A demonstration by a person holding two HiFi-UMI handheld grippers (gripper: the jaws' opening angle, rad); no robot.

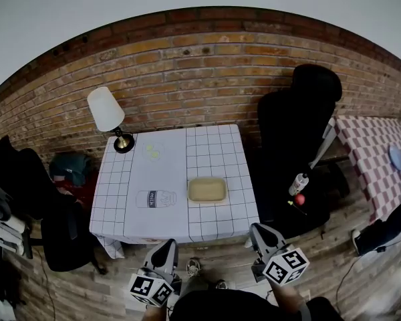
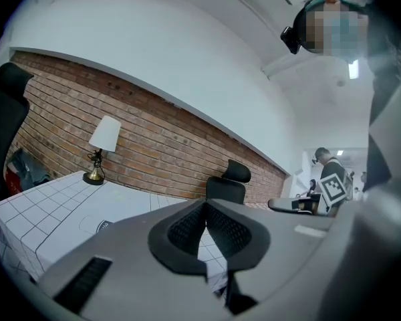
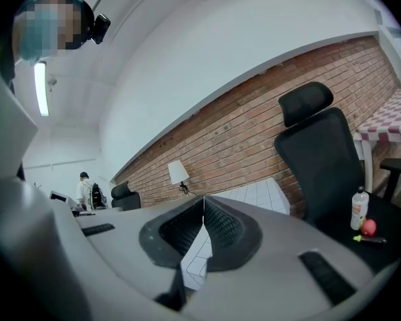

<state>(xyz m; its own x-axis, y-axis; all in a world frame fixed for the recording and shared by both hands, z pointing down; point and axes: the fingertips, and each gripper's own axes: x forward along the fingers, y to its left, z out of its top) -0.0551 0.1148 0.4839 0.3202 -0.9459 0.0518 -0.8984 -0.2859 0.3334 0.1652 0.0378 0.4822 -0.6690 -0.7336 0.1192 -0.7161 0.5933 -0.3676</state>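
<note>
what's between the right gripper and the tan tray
Only bare gridded tablecloth lies between the right gripper and the tan tray, as the head view shows.
</note>
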